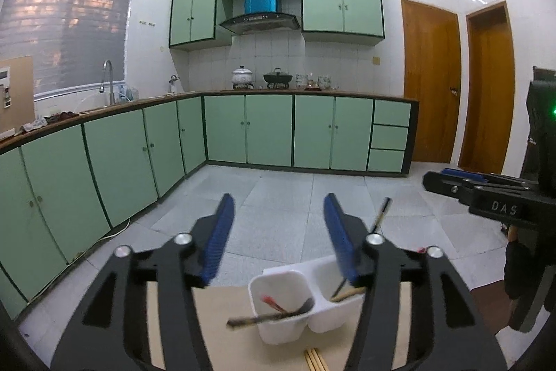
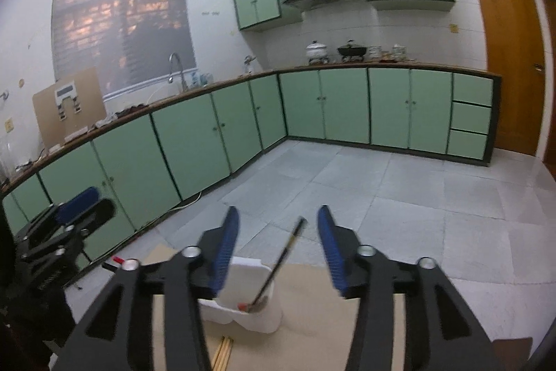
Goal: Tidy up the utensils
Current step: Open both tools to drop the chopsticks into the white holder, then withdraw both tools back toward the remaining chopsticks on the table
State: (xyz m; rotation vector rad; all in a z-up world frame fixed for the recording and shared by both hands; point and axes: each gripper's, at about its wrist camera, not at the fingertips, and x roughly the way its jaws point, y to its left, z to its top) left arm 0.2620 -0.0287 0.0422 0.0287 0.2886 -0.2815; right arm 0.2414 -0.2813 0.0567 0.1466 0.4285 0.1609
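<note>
The left gripper (image 1: 278,207) is hanging above a white holder (image 1: 288,308) with its blue pads (image 1: 219,239) spread apart and nothing between them. The holder is standing on a tan board (image 1: 222,329) and is split into two cups joined side by side. In the cup nearer the left gripper, a dark utensil (image 1: 274,313) with a red tip is lying tilted, its blurred end sticking out over the rim toward the left. In the other cup, a dark stick (image 1: 380,214) is leaning upright, rising well above the rim, with a pale wooden piece beside it. Just in front of the holder, on the board, a pair of chopsticks (image 1: 314,360) is lying.

The right gripper (image 2: 278,221) is also hovering over the holder (image 2: 257,308), its jaws standing wide and empty. From its view the dark stick (image 2: 285,252) is showing between the pads without touching either, its foot resting in the cup next to a red tip. The chopsticks (image 2: 224,350) are lying on the board (image 2: 312,319) near the holder's base. Each gripper is appearing at the edge of the other's view, beside the holder.
</note>
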